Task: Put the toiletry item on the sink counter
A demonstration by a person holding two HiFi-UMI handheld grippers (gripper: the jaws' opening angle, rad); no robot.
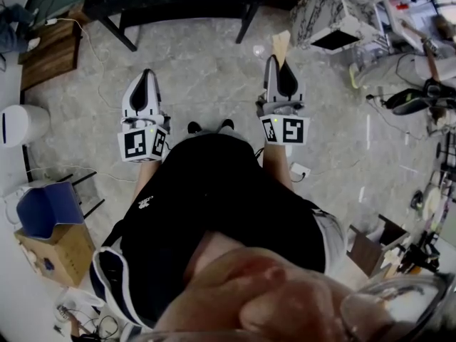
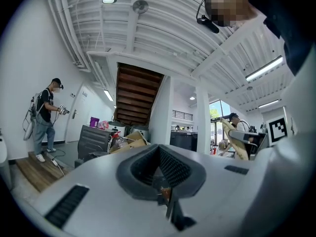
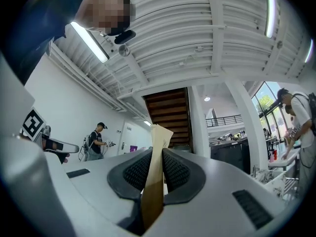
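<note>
Two handheld grippers hover over a grey marbled floor point(image 1: 199, 70). The right gripper point(image 1: 279, 66) pinches a flat tan paper sachet point(image 3: 157, 152) between its black ribbed pads point(image 3: 178, 171). The sachet's long axis runs along the jaws, its free end poking past the fingertips, away from the person. The left gripper point(image 1: 147, 77) has its jaws pressed together, empty.

The left gripper point(image 2: 161, 168) jaws meet, seemingly empty.
</note>
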